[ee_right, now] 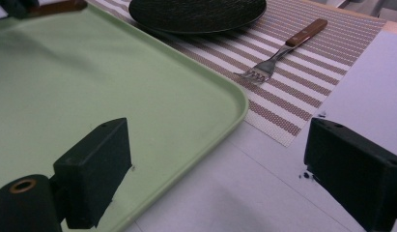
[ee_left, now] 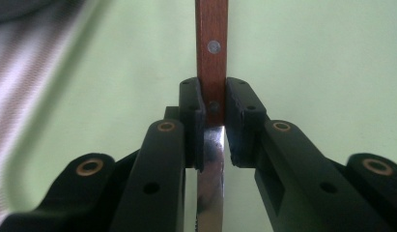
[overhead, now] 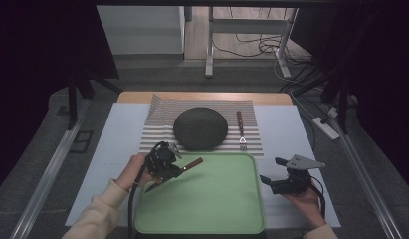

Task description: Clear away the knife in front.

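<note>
Over the tray's (overhead: 212,219) left edge, the left gripper (overhead: 178,171) pinches a wooden-handled knife (overhead: 191,164) where handle meets blade; in the left gripper view its pads (ee_left: 195,112) press on both sides of the handle (ee_left: 212,53), the blade (ee_left: 209,193) running back between the jaws. The knife hangs tilted above the green surface, handle toward the tray's middle, blade tip toward its near left corner. Beyond the tray's far edge a dark plate (overhead: 200,128) sits on the striped placemat (overhead: 159,112), with a fork (overhead: 240,130) near the mat's right edge. Just beside the tray's right edge, the right gripper (overhead: 273,172) rests with jaws spread wide and empty. Since the grip is narrow and off the knife's balance point, the knife could likely pivot or slip, and a steep release might let the blade clatter against the rim.
</note>
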The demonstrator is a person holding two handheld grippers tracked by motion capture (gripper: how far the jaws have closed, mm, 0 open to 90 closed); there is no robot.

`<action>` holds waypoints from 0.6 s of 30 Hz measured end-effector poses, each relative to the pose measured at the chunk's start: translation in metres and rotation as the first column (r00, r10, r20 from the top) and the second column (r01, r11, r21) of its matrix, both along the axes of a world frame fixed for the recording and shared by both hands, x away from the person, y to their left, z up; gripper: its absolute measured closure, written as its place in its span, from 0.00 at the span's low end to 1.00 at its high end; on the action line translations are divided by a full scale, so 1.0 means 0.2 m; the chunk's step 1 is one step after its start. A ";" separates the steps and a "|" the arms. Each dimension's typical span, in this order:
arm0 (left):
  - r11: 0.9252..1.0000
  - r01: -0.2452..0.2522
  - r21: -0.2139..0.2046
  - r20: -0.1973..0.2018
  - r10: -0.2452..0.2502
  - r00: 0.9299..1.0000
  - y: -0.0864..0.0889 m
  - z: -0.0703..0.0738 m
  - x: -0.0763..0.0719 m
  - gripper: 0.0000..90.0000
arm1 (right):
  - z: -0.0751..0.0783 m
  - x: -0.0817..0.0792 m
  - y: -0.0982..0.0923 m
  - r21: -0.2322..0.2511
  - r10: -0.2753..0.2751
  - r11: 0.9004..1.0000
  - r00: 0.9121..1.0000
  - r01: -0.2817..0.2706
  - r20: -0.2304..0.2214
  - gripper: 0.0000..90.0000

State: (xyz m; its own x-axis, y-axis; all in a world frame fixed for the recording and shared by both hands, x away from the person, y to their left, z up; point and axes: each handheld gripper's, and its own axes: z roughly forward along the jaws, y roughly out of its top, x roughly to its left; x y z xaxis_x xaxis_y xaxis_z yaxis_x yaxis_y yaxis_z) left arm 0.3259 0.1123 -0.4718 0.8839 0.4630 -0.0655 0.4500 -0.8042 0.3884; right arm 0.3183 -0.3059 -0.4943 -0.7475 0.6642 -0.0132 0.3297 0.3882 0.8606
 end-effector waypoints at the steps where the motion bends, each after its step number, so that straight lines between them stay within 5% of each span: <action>1: 1.000 0.007 0.003 -0.005 -0.007 1.000 -0.01 -0.01 -0.02 0.86 | 0.00 0.00 0.00 0.000 0.000 1.000 1.000 0.000 0.000 0.10; 9: 0.997 0.074 0.029 -0.044 -0.073 0.996 -0.11 -0.12 -0.14 0.86 | 0.00 0.00 0.00 -0.005 0.001 1.000 1.000 -0.001 0.002 0.10; 18: 0.997 0.071 0.013 -0.052 -0.071 0.996 -0.12 -0.16 -0.18 0.83 | 0.00 0.00 0.00 -0.010 -0.001 1.000 1.000 0.001 0.001 0.10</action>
